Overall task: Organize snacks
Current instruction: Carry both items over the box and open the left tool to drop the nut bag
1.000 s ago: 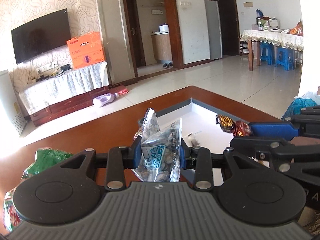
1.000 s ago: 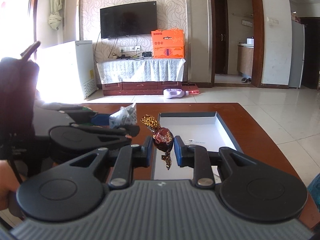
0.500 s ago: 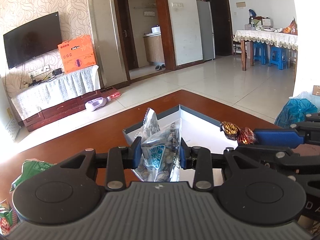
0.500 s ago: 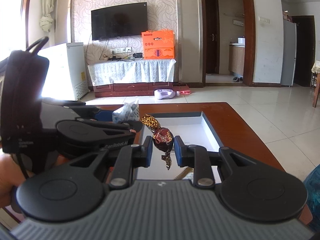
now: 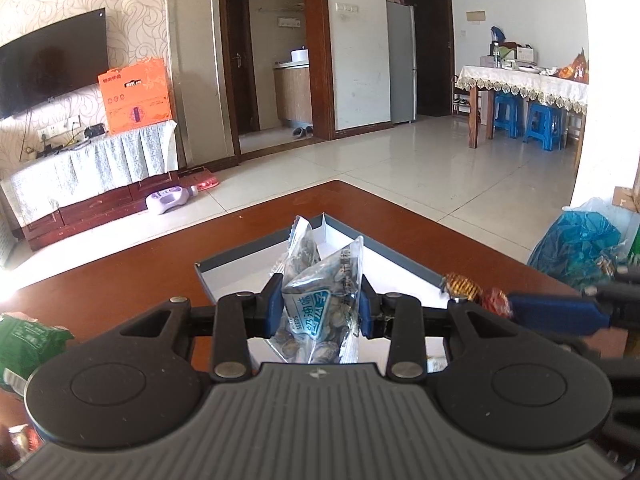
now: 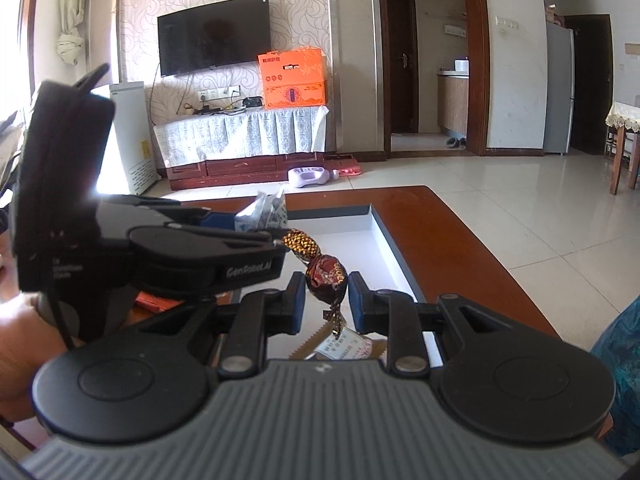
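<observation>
While left gripper (image 5: 320, 304) pinches seed packet (image 5: 316, 300), right gripper (image 6: 327, 300) candy (image 6: 326, 276): release low inside box (image 5: 400, 264), 12 o'clock.

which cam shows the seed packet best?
Left wrist. The seed packet sits dead centre, clamped in the left tool, with its label and the seeds inside readable. The right wrist view catches only its crumpled top poking out past the left tool's body; the rest is hidden.

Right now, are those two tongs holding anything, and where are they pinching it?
Left tongs pinch a clear seed packet across its middle. Right tongs pinch a dark red foil-wrapped candy by its round body.
</observation>
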### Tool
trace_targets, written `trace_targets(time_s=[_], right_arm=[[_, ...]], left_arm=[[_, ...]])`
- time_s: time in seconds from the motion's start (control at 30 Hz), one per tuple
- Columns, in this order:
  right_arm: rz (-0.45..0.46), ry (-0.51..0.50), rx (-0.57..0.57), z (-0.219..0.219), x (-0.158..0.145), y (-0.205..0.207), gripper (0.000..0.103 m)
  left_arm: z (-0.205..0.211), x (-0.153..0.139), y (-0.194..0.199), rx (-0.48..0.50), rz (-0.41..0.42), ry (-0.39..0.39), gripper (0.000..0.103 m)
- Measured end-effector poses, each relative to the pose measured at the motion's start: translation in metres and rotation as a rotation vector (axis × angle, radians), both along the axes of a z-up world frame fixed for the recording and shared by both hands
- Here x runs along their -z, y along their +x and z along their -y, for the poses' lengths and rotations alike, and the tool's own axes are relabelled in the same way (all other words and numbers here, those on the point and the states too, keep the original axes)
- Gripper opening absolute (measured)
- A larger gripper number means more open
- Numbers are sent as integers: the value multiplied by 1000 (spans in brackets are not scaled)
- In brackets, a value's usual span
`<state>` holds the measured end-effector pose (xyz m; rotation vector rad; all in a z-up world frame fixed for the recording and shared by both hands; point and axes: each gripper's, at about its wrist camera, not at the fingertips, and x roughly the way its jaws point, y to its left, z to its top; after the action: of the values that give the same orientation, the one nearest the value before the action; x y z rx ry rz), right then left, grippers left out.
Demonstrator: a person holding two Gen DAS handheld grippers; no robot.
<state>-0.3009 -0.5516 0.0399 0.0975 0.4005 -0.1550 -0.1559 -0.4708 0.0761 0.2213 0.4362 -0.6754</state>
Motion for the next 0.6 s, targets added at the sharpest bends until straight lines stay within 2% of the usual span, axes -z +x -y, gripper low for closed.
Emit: trace_targets(time_s=[0.6], right_arm=[[-50, 21, -21, 7, 3, 14, 26]], left_arm=[[33, 9, 38, -24, -51, -28, 42]])
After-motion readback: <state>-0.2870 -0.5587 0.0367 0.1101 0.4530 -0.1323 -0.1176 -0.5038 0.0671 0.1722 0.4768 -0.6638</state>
